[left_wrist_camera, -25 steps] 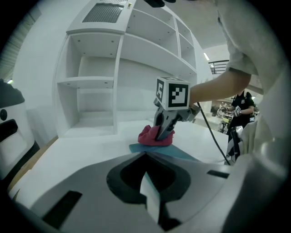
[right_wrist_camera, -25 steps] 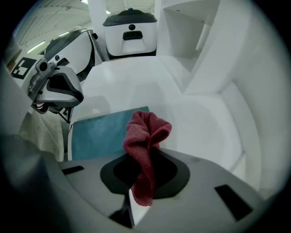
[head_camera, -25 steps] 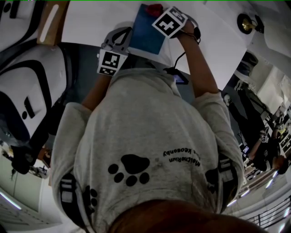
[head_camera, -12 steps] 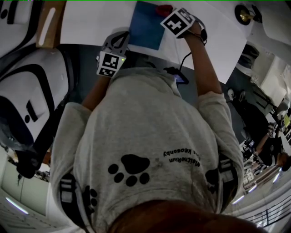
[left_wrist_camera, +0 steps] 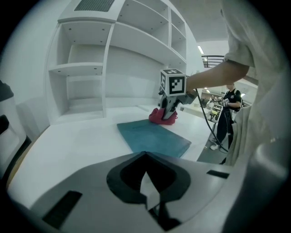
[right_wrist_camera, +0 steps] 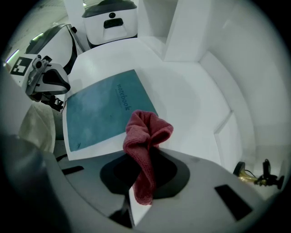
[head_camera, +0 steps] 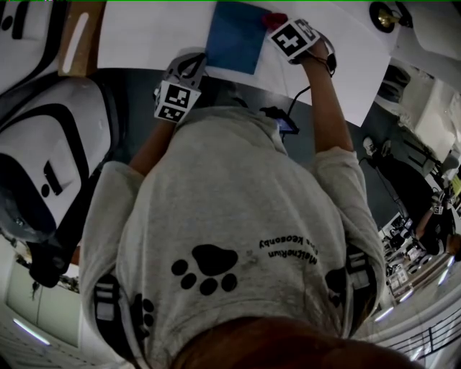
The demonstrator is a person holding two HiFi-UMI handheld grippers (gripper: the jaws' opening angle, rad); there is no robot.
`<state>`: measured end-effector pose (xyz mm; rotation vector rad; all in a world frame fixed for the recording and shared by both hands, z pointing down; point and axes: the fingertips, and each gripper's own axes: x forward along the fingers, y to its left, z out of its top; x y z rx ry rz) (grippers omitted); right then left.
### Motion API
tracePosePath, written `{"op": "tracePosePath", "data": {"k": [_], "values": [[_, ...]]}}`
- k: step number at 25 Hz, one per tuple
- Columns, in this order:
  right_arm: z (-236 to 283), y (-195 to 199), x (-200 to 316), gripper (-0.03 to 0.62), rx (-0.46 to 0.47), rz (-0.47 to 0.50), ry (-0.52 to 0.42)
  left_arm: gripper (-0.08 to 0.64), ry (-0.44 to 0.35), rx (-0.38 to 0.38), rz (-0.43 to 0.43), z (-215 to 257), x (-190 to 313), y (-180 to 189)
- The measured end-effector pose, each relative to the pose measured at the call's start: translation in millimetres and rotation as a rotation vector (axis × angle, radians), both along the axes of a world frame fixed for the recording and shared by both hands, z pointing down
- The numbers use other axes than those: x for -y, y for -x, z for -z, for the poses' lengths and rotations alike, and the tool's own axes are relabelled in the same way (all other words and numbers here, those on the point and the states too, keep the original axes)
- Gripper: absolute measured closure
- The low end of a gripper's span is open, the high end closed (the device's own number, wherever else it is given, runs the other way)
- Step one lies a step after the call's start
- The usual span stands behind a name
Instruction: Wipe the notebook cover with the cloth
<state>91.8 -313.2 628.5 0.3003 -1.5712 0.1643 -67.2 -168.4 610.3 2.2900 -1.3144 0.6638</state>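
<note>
A blue notebook [head_camera: 234, 36] lies flat on the white table [head_camera: 144, 32]; the left gripper view shows this notebook [left_wrist_camera: 154, 136] straight ahead. My right gripper [head_camera: 284, 29] is shut on a red cloth [head_camera: 274, 19], which rests at the notebook's far right corner. In the right gripper view the cloth [right_wrist_camera: 145, 132] bunches up out of my right gripper [right_wrist_camera: 141, 184], just past the notebook [right_wrist_camera: 102, 113] edge. My left gripper [head_camera: 189, 66] hovers at the notebook's near left corner, its jaws together and empty. From the left gripper [left_wrist_camera: 148, 191] I see the cloth [left_wrist_camera: 161, 116] under the right gripper [left_wrist_camera: 173, 98].
White shelving [left_wrist_camera: 113, 59] rises behind the table. A white machine [head_camera: 50, 144] stands to the left, beside a wooden strip [head_camera: 79, 36]. A brass object [head_camera: 382, 14] sits at the table's far right. A cable [head_camera: 292, 104] hangs off the near edge. Another person [left_wrist_camera: 232, 104] stands far off.
My right gripper has slid the red cloth to the right, from over the notebook's far edge to its far right corner. The left gripper has stayed put.
</note>
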Motion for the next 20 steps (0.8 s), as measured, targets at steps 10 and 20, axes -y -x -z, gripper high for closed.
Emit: {"op": "tracePosePath", "data": {"k": [10,20], "values": [[35,24,-5,0.533,0.083,0.009,-0.107,0.548,0.120,0.004,-0.048,-19,-11,-8],[50,117,-30,0.534,0.216,0.188,-0.092,0.548,0.170,-0.025,-0.024,-21,-10,-8]]}}
